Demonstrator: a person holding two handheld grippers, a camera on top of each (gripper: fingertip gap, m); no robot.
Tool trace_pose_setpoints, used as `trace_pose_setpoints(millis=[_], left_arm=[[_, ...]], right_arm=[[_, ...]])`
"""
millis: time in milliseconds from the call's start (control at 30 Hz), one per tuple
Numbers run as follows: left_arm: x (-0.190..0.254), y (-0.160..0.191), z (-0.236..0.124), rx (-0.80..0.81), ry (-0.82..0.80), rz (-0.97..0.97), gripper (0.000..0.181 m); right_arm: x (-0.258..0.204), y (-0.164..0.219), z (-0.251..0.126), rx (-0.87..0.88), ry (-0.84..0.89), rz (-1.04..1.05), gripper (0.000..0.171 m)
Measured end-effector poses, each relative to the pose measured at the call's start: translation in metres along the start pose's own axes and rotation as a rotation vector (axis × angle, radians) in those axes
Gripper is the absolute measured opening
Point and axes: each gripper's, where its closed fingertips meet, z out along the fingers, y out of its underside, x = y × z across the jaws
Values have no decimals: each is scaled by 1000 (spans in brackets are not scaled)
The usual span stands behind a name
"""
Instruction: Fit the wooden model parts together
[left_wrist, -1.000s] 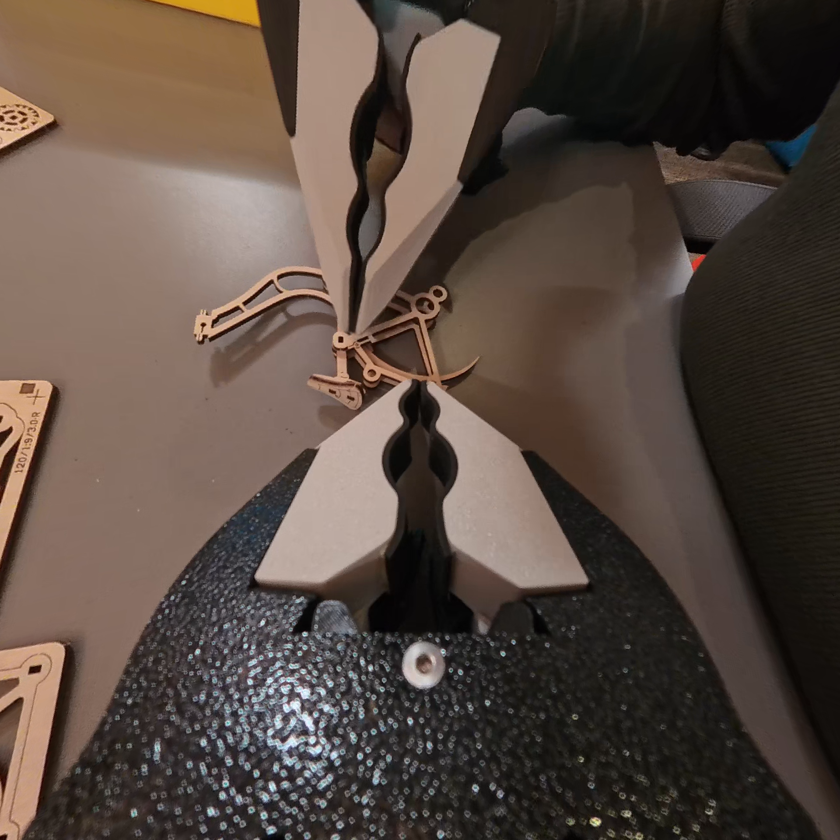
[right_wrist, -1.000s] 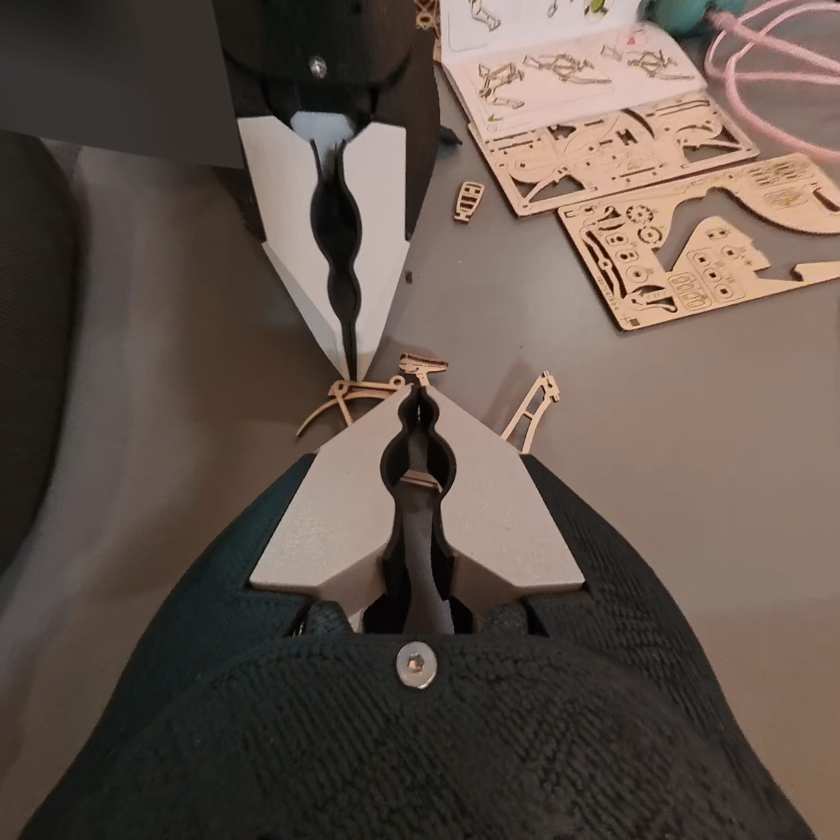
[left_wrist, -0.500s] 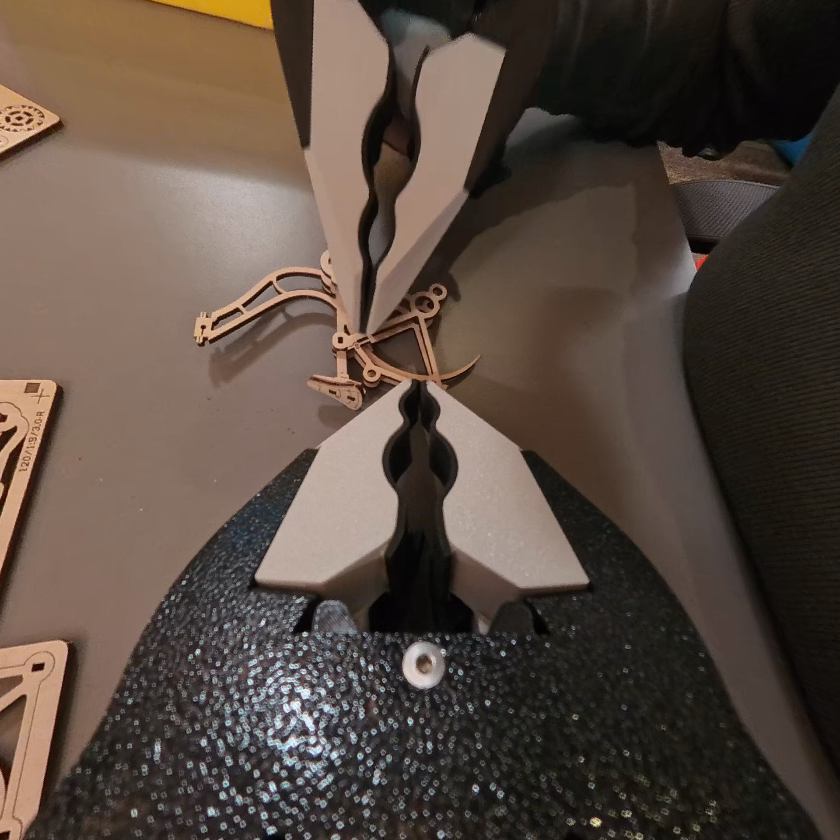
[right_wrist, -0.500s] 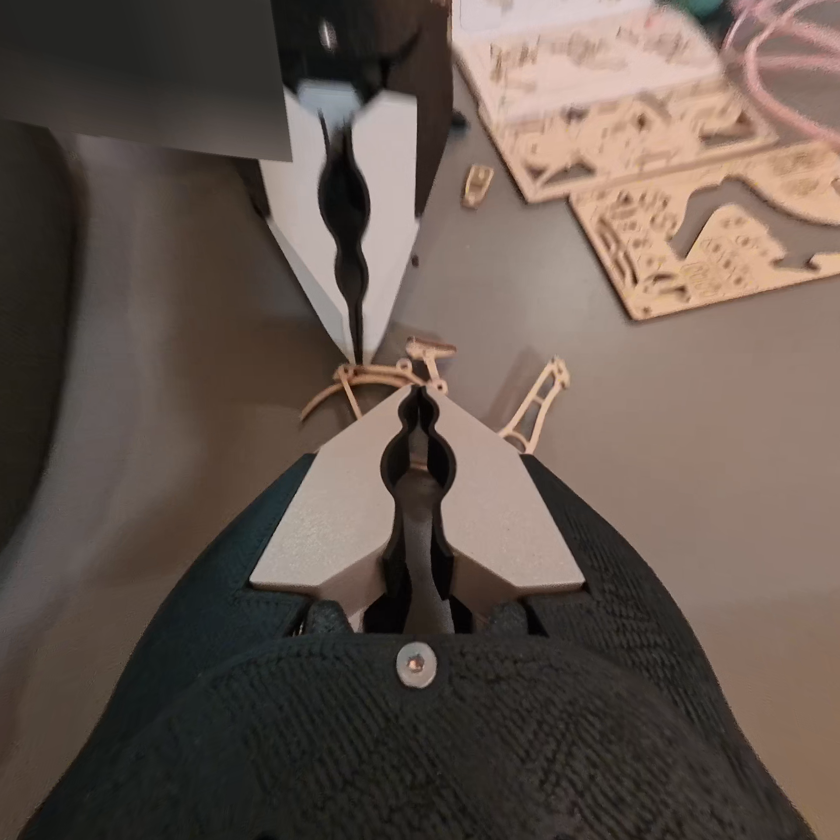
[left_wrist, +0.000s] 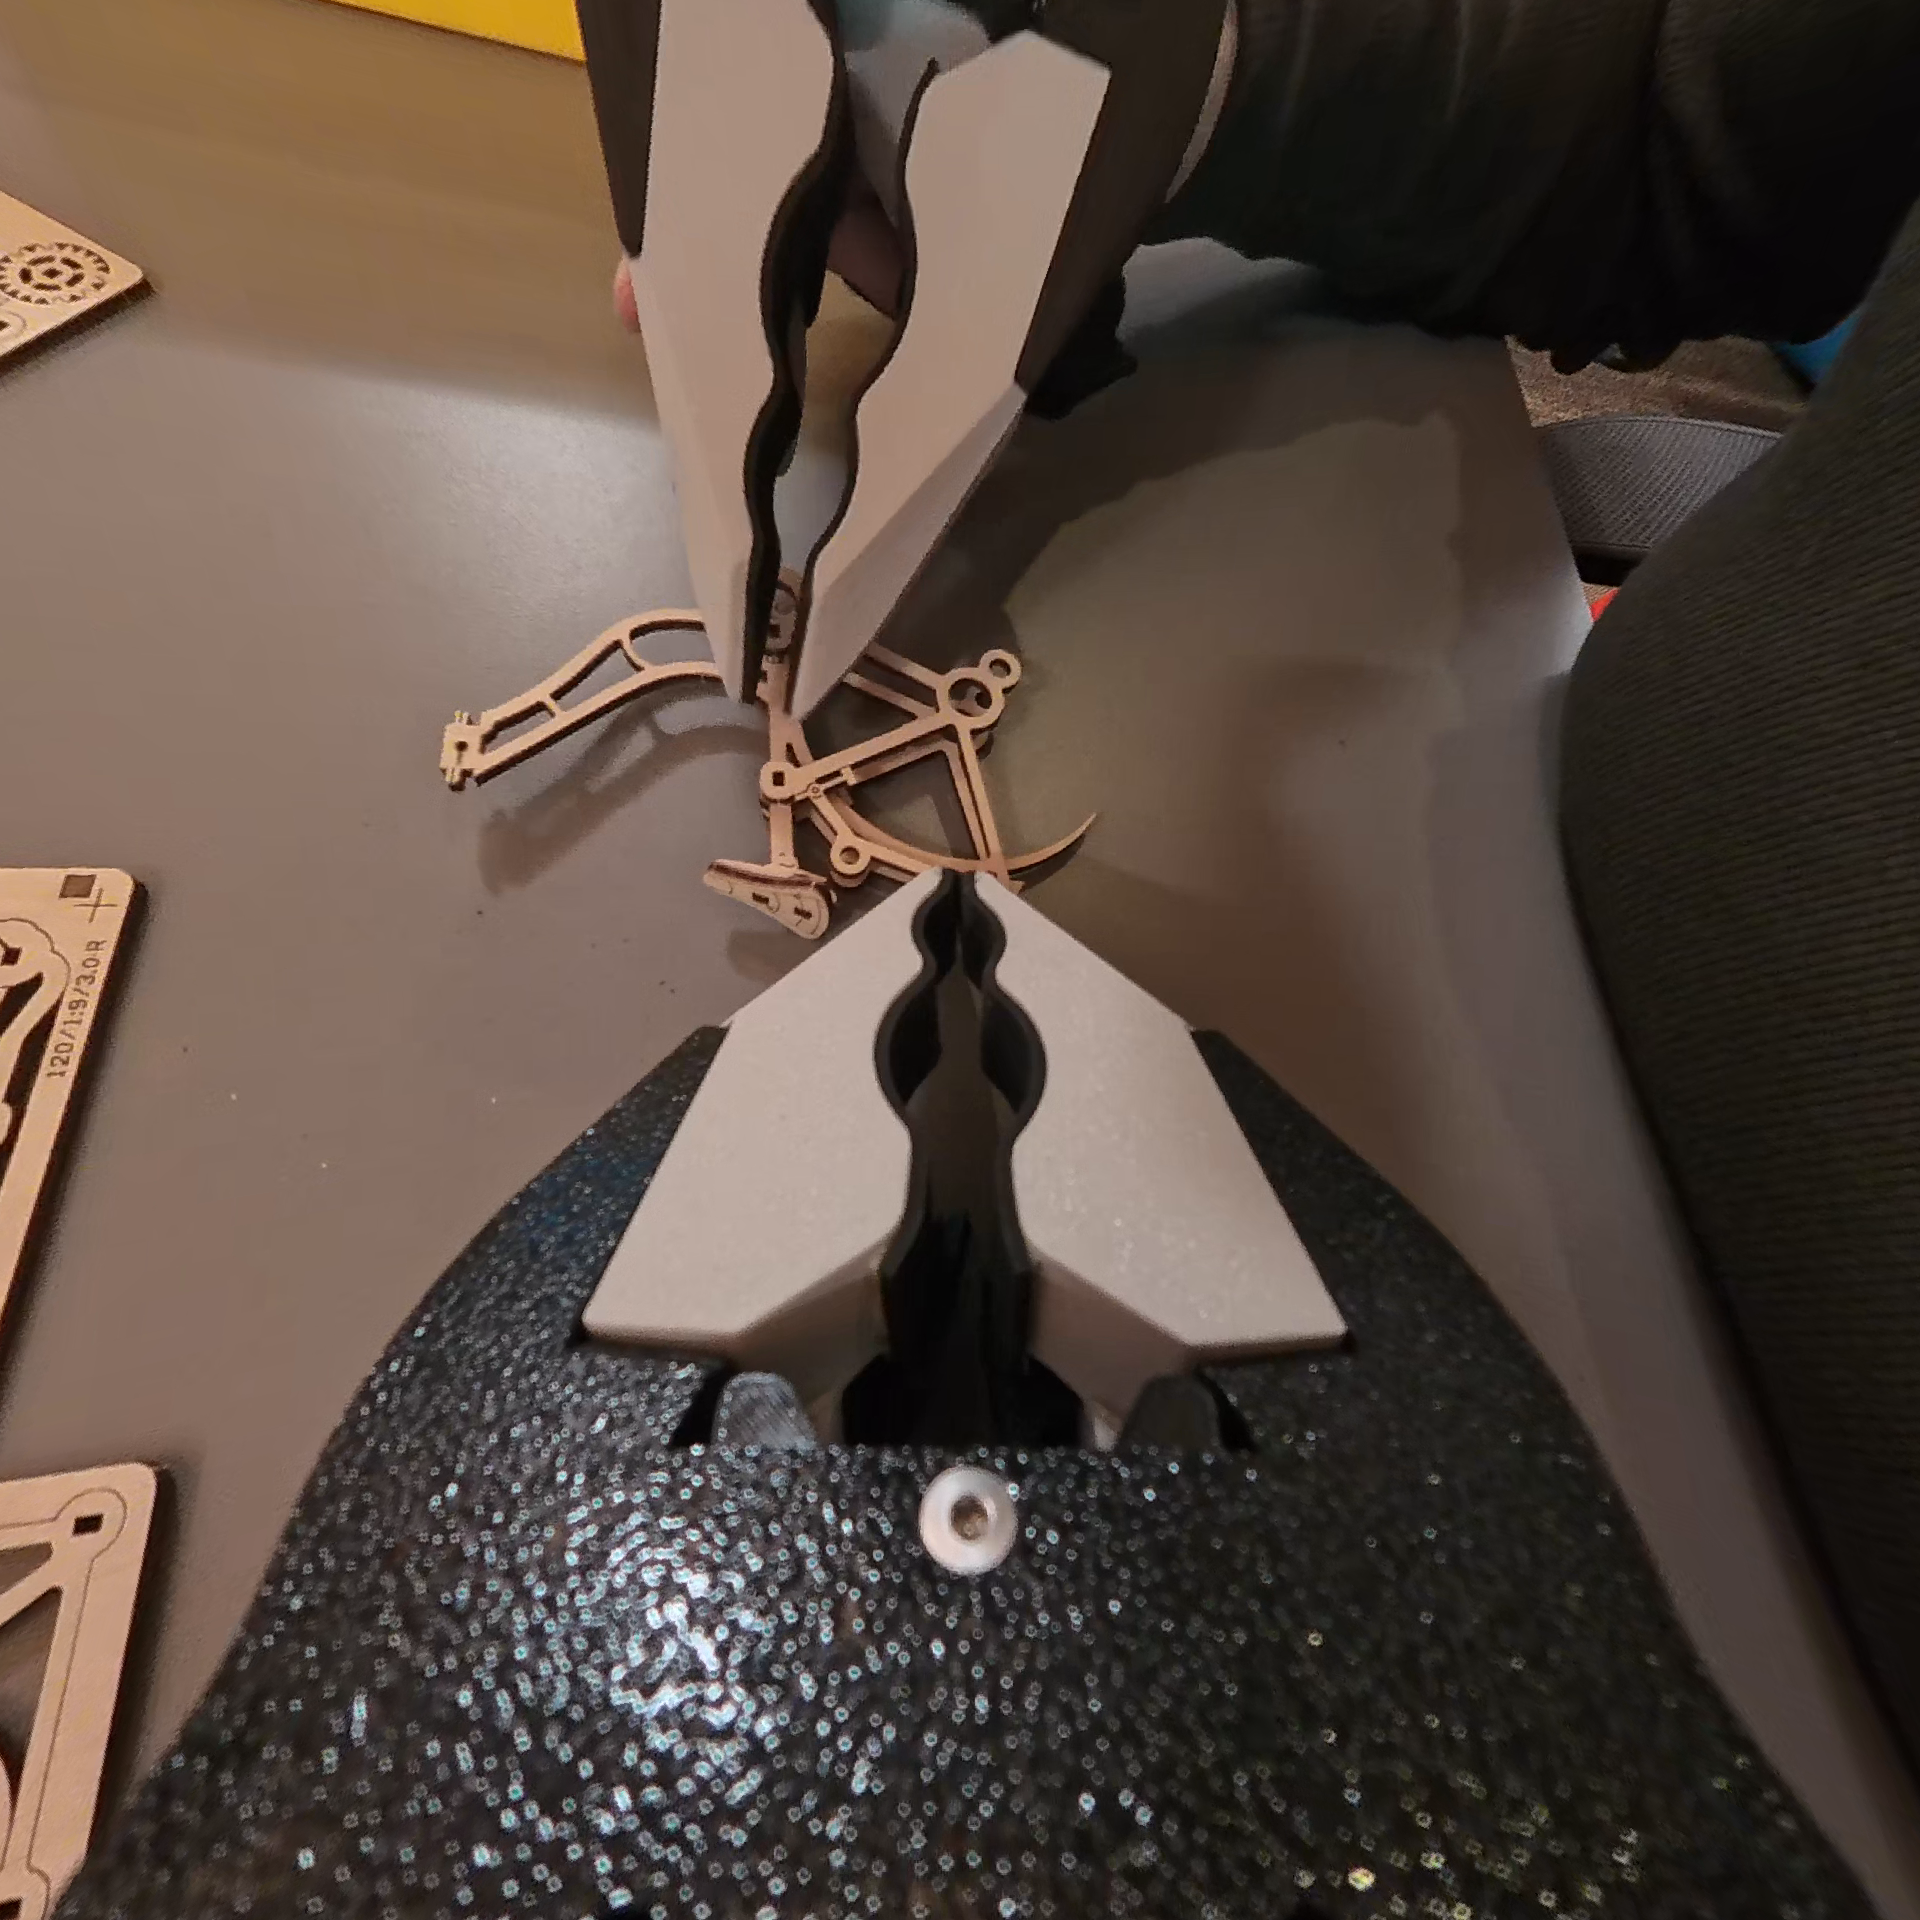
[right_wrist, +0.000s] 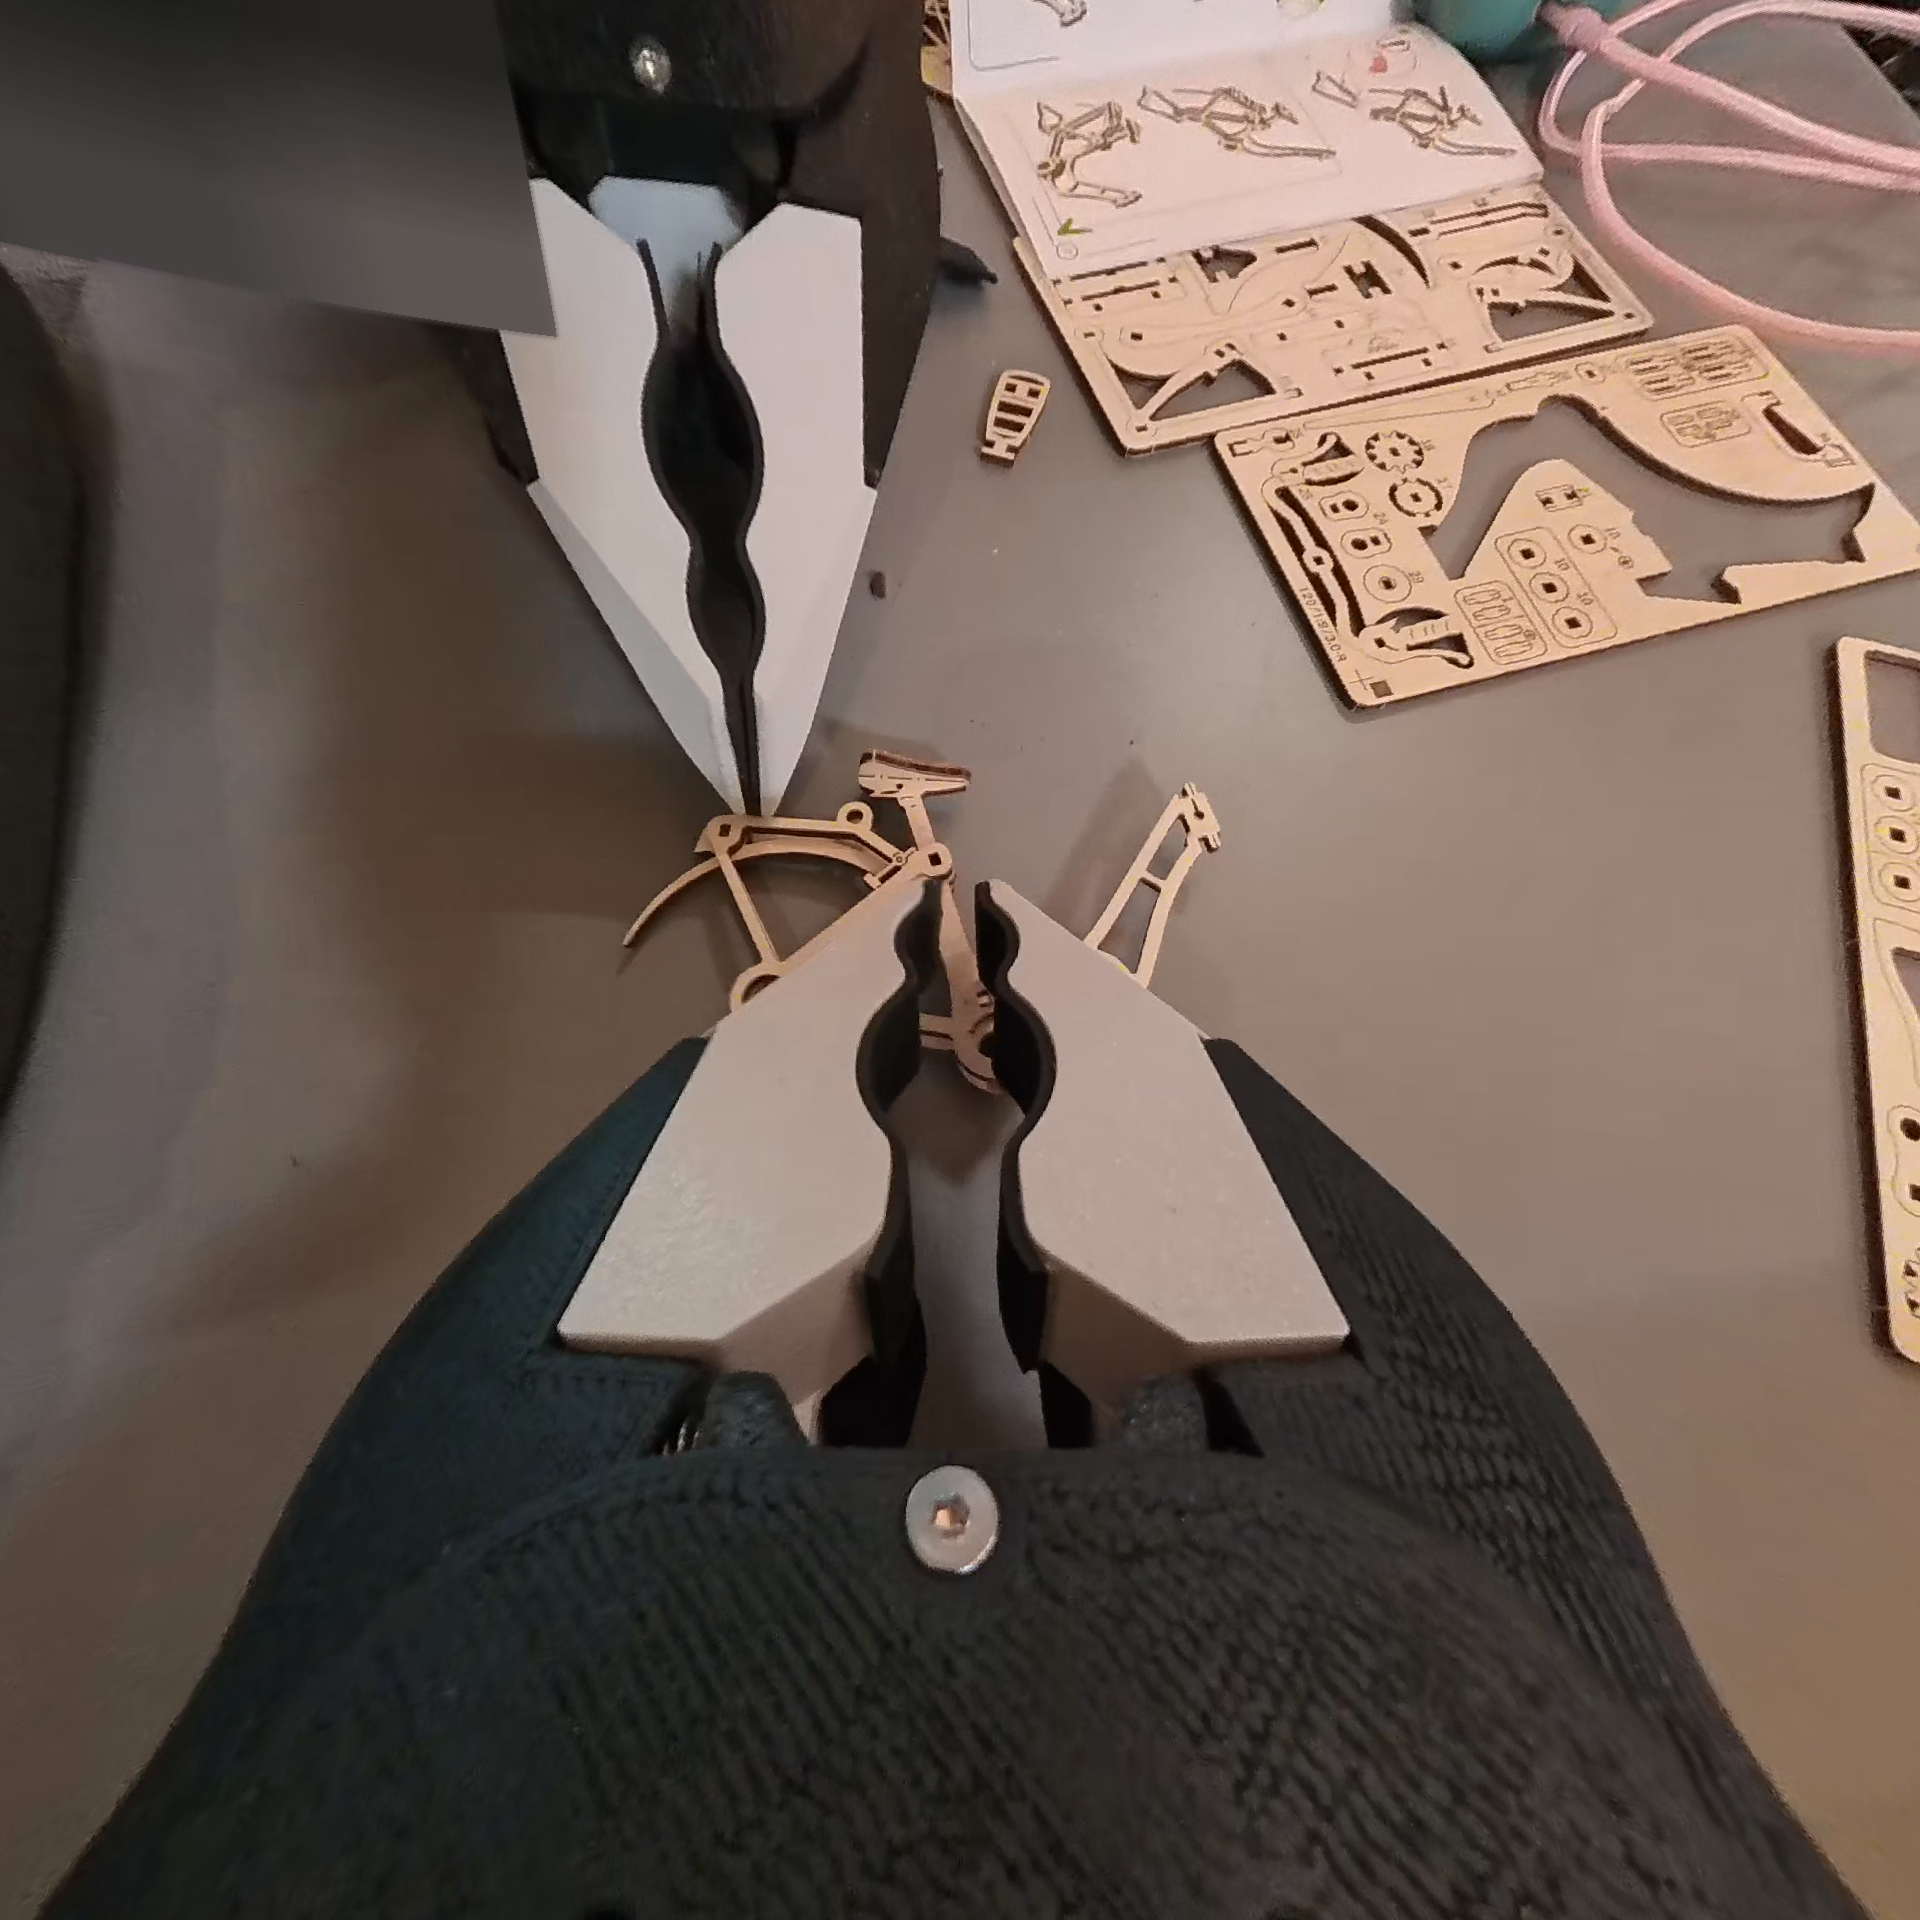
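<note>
A thin wooden bicycle frame (left_wrist: 883, 769) with a saddle (left_wrist: 769, 894) and a curved fender lies on the grey table. It also shows in the right wrist view (right_wrist: 821, 842). My left gripper (left_wrist: 961, 883) is shut on the frame's rear corner by the fender; the right wrist view shows it (right_wrist: 746, 800) coming in from the top. My right gripper (right_wrist: 951, 904) has its jaws a little apart, with a frame bar running loosely between them. It reaches down from the top in the left wrist view (left_wrist: 777, 696). A wooden fork piece (left_wrist: 582, 691) sticks out beside the frame.
Several punched wooden part sheets (right_wrist: 1558, 540) and an open instruction booklet (right_wrist: 1226, 114) lie at the far right, with a pink cable (right_wrist: 1714, 208) behind. A small loose wooden piece (right_wrist: 1013, 416) lies near them. A dark chair (left_wrist: 1766, 935) stands past the table edge. Tip to tip, the grippers are about 5 cm apart. The small loose wooden piece (right_wrist: 1013, 416) is about 12 cm from my left fingertips.
My right gripper's jaws have parted from shut on the frame to a small gap, and it has drawn back slightly. My left gripper has stayed put on the frame.
</note>
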Motion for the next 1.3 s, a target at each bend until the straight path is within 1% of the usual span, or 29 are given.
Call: trace_pose_setpoints(millis=[33,133,233,300,367,500,600,667,767,867,967,1033,1167,1233,1300], left_arm=[[0,0,0,2,-5,3,0],[1,-2,-1,11,-1,8,0],[9,-10,-4,60,53,-11,0],[14,-18,-11,110,85,23,0],[10,-28,-22,193,40,88,0],[-18,-41,-46,352,-189,232,0],[-32,-42,-54,393,-319,333,0],[-35,-41,-52,381,-352,374,0],[-35,-39,-47,355,-354,407,0],[-30,-41,-47,364,-355,446,0],[-23,-44,-51,401,-343,485,0],[-15,-46,-53,428,-314,513,0],[-6,-46,-54,439,-289,586,0],[-4,-46,-55,443,-299,612,0],[-2,-46,-56,453,-285,612,0]], right_arm=[[-1,-2,-1,11,-10,6,4],[0,-6,-6,46,-24,33,6],[3,-9,-11,72,-14,38,9],[8,-13,-16,103,18,38,15],[18,-19,-24,156,82,21,21],[42,-27,-39,270,296,-95,34],[52,-27,-43,321,439,-194,38],[52,-30,-44,346,481,-236,39],[49,-37,-52,363,551,-320,39],[46,-36,-54,330,612,-412,39],[28,-33,-46,290,573,-494,39],[7,-31,-37,262,506,-529,35],[-34,-28,-25,218,423,-515,31],[-50,-27,-21,188,416,-512,28],[-59,-18,-16,114,433,-505,20]])
